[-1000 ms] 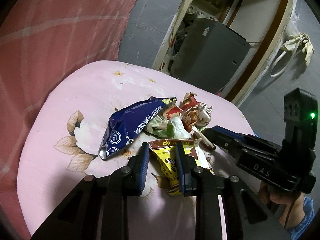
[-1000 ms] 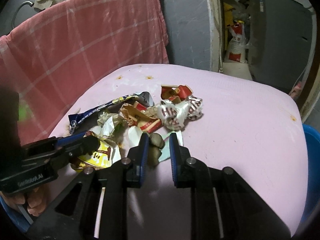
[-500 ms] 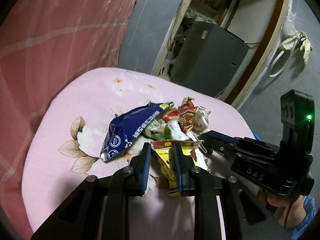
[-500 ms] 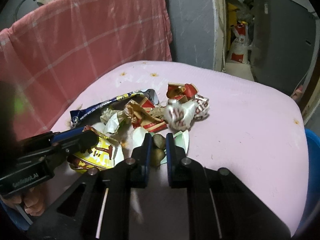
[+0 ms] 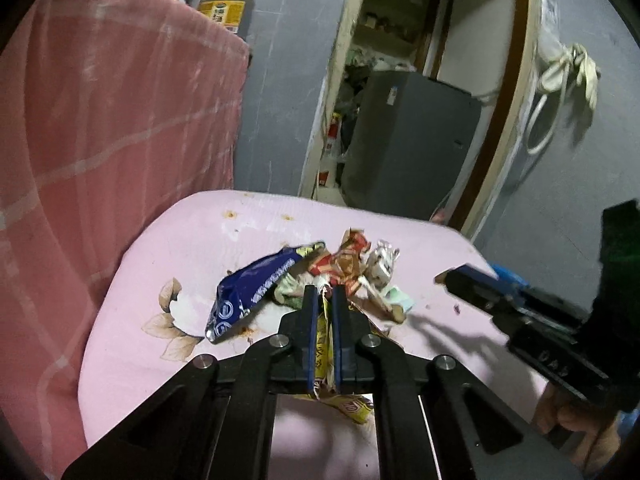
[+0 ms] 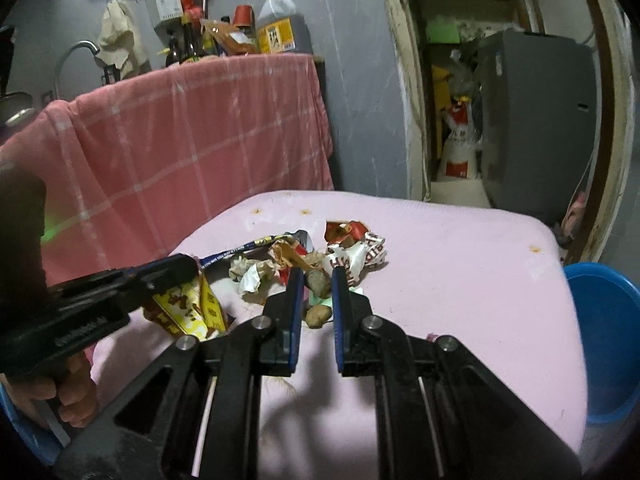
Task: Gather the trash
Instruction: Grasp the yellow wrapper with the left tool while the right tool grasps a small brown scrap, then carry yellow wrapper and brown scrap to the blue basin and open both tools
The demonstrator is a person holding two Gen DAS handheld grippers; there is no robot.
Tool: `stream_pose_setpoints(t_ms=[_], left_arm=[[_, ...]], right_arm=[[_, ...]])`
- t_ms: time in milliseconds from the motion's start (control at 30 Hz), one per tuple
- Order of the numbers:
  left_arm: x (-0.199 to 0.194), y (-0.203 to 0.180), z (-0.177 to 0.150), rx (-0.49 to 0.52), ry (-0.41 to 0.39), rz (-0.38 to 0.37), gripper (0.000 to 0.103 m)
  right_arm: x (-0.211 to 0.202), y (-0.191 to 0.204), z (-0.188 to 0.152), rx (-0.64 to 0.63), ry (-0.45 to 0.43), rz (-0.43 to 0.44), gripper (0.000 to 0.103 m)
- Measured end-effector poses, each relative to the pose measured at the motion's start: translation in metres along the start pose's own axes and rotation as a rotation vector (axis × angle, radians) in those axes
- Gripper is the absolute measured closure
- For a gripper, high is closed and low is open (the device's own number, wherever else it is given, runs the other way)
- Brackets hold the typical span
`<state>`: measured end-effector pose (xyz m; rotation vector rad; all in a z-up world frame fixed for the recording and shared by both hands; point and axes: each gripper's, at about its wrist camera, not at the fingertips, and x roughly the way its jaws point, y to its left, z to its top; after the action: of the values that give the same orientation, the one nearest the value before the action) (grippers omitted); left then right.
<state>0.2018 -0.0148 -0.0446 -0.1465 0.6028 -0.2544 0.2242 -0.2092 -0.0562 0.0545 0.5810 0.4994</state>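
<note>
My left claw (image 5: 325, 300) has just been closing and now pinches the yellow wrapper (image 6: 188, 306), lifted clear at 9 o'clock of the trash pile (image 6: 320, 252) mid-tabletop (image 6: 460, 264); my right claw (image 6: 314, 280), narrow, grips a brown lump (image 6: 318, 282) at the pile's 6 o'clock edge. The wrapper is light, limp, crinkly and slick, so I judge a crumpled fold the best hold; the lump looks firm and small, best pinched across its middle. Print on the wrapper, the blue packet (image 5: 256, 290) and the red-and-white wrapper (image 6: 356, 258) is too blurred to read.
</note>
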Motion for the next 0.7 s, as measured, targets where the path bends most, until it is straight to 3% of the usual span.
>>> stream_pose_setpoints(t_ms=[300,467,700], left_arm=[[-0.009,0.01,-0.003,-0.06,0.004,-0.004,0.099],[-0.021,0.0,0.001,-0.037,-0.056,0.008,0.1],[-0.033,-0.023,0.017,-0.009,-0.15,-0.031,0.1]], right_arm=[[-0.011,-0.003,-0.007,0.008,-0.008,-0.008,0.089],[-0.028,0.002,-0.007,-0.01,-0.068,-0.022,0.089],[-0.063,-0.001,0.004,-0.02,-0.167,-0.06,0.089]])
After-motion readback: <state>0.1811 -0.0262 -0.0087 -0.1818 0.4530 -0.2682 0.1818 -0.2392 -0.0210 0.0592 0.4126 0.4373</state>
